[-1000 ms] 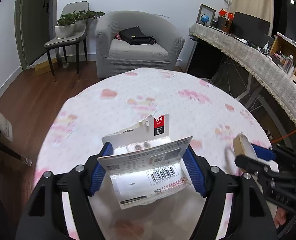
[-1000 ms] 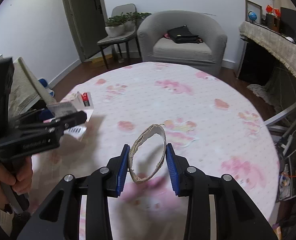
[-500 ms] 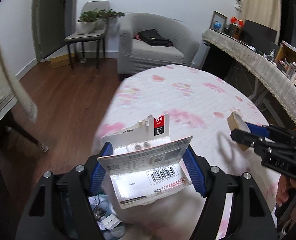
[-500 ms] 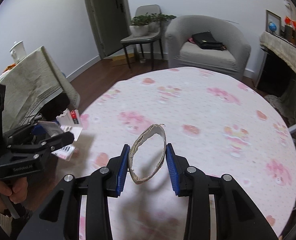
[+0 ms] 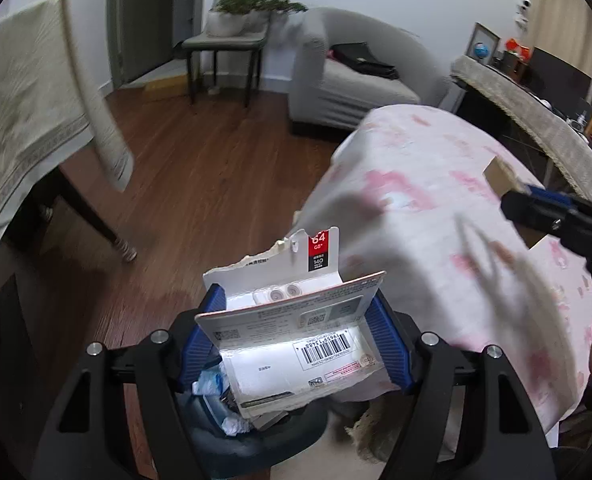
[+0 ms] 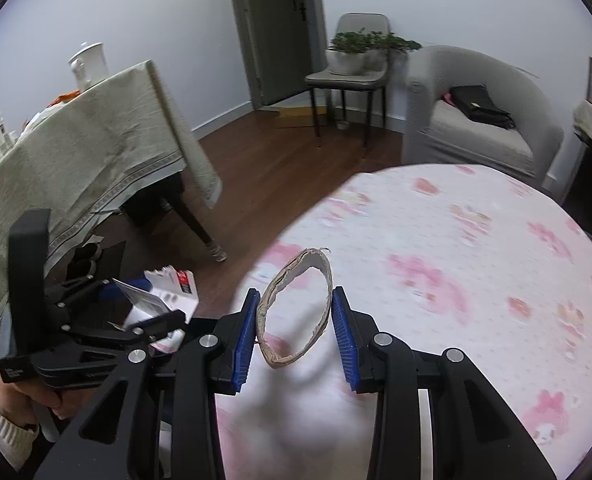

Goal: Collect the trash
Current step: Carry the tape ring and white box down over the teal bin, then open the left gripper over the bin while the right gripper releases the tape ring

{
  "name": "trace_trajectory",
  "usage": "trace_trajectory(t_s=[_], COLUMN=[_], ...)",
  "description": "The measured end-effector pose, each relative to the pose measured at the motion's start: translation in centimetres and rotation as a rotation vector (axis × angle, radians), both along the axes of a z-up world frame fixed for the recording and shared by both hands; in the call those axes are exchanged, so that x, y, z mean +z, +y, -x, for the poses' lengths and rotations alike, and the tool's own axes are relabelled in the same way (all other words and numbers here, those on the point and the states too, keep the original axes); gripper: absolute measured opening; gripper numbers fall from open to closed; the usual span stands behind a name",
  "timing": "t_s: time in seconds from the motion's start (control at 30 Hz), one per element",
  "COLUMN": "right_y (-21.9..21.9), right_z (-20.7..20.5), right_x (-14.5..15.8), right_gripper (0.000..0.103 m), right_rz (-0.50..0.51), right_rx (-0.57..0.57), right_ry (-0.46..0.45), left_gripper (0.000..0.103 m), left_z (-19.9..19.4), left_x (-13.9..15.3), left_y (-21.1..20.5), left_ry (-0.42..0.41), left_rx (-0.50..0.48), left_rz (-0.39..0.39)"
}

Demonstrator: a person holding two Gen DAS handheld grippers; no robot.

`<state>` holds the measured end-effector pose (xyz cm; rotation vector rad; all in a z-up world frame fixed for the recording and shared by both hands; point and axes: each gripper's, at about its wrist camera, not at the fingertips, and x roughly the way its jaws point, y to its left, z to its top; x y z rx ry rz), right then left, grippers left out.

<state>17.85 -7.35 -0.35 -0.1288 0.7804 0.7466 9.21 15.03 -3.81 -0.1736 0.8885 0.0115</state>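
My left tongs (image 5: 296, 336), clamped on the torn card pack (image 5: 292, 336), had swung off the table (image 5: 435, 184) to over the bin (image 5: 256, 440). My right tongs (image 6: 296, 328) gripped the cardboard ring (image 6: 296, 308); dropping both seemed next.

White tablecloth (image 6: 475, 280) with pink flowers; blue fingers (image 6: 246, 332); white packaging (image 5: 296, 344) — red-and-black label; brown floor (image 5: 200, 184).

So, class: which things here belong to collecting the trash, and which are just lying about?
Part of the job:
torn card packaging in the left gripper
cardboard ring in the right gripper
trash bin

Just lying about:
armchair
black bag
potted plants
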Motion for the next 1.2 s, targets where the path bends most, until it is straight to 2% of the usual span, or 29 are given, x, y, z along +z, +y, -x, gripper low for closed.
trace_trajectory(t_s=[0.2, 0.47, 0.7, 0.77, 0.8, 0.83, 0.97, 1.2], right_y=[4.5, 8.7, 11.8, 12.5, 13.0, 13.2, 14.4, 16.3], right_z=[1.1, 2.2, 3.0, 3.2, 3.3, 3.4, 3.6, 4.0], right_x=[-0.7, -1.6, -2.7, -3.0, -3.3, -3.5, -4.3, -6.4], right_gripper=[0.037, 0.037, 0.037, 0.037, 0.037, 0.037, 0.037, 0.037], right_rz=[0.018, 0.039, 0.064, 0.075, 0.082, 0.087, 0.110, 0.148], right_rx=[0.071, 0.129, 0.171, 0.183, 0.188, 0.192, 0.206, 0.229], right_ry=[0.004, 0.019, 0.040, 0.043, 0.046, 0.049, 0.060, 0.096], left_gripper=[0.074, 0.074, 0.073, 0.079, 0.085, 0.086, 0.086, 0.072], left_z=[1.6, 3.1, 4.0, 4.2, 4.3, 4.5, 5.5, 6.6], left_x=[-1.7, -6.0, -8.7, -9.2, -9.4, -9.4, -9.2, -7.1], left_y=[3.2, 5.6, 7.1, 7.4, 7.5, 7.6, 8.2, 9.8], left_ry=[0.048, 0.162, 0.238, 0.257, 0.264, 0.267, 0.258, 0.201], left_rx=[0.036, 0.064, 0.072, 0.061, 0.054, 0.047, 0.040, 0.067], left_rz=[0.019, 0.082, 0.062, 0.065, 0.068, 0.070, 0.057, 0.044])
